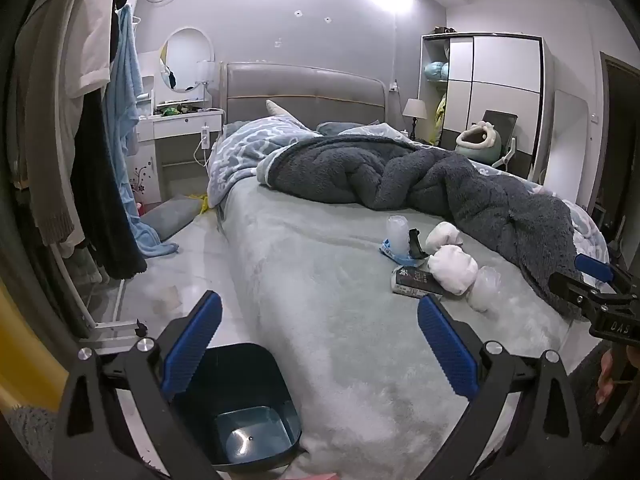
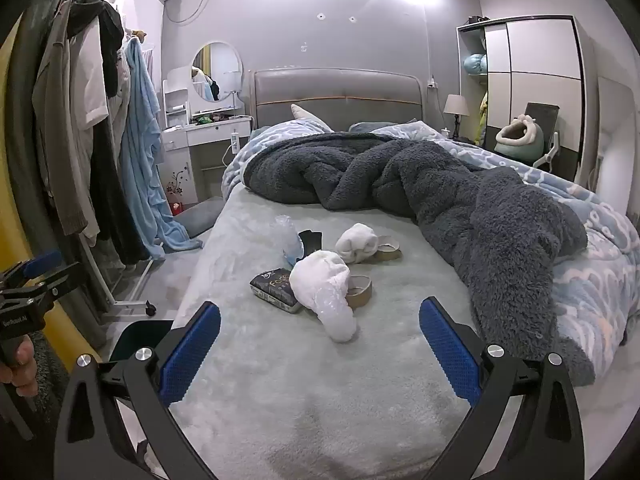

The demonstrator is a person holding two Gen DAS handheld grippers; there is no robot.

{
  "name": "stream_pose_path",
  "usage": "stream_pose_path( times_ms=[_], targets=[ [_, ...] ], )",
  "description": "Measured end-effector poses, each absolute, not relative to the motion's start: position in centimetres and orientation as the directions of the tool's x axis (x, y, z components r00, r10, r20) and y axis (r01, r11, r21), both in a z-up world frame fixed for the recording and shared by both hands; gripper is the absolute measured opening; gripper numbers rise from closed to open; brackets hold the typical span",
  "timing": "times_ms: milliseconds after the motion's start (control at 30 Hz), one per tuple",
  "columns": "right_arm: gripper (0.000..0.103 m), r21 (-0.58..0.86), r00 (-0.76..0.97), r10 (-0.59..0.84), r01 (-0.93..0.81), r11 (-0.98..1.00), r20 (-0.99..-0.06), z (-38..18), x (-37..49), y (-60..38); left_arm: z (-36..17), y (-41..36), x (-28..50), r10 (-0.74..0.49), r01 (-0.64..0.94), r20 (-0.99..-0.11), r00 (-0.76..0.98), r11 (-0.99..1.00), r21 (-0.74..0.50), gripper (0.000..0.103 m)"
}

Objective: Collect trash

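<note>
Dark bin (image 1: 240,408) empty, trash (image 2: 320,280) on bed (image 2: 280,380)

Bare sheet (image 2: 304,392) ahead; clutter at twelve o'clock

From the right wrist view, open bed surface is left up to the pile of trash (image 2: 320,280); passage at two o'clock is blocked by the grey blanket (image 2: 500,216), and at nine by the clothes rack (image 2: 80,128).

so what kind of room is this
A lived-in bedroom, most likely in a home: a bed with a padded headboard and rumpled blanket, a dressing table with a round mirror, and a wardrobe.
</note>
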State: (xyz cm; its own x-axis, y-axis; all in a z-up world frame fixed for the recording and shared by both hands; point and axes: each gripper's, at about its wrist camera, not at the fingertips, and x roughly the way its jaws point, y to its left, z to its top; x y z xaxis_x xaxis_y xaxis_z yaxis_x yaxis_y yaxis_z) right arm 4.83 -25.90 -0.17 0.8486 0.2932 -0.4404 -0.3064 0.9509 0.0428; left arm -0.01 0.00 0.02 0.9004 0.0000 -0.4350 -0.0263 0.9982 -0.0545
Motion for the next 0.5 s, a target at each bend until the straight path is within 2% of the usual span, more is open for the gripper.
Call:
stream_pose_path(
  times_ms=[500],
  targets=[
    [0.100,0.029,0.849,0.288,-0.307,0.951,-0.444,-0.16,4.86,-25.75,0.31,0.13,-0.13,0.005,-0.024,-0.437,0.899,0.999,-0.038,0.100]
  ],
)
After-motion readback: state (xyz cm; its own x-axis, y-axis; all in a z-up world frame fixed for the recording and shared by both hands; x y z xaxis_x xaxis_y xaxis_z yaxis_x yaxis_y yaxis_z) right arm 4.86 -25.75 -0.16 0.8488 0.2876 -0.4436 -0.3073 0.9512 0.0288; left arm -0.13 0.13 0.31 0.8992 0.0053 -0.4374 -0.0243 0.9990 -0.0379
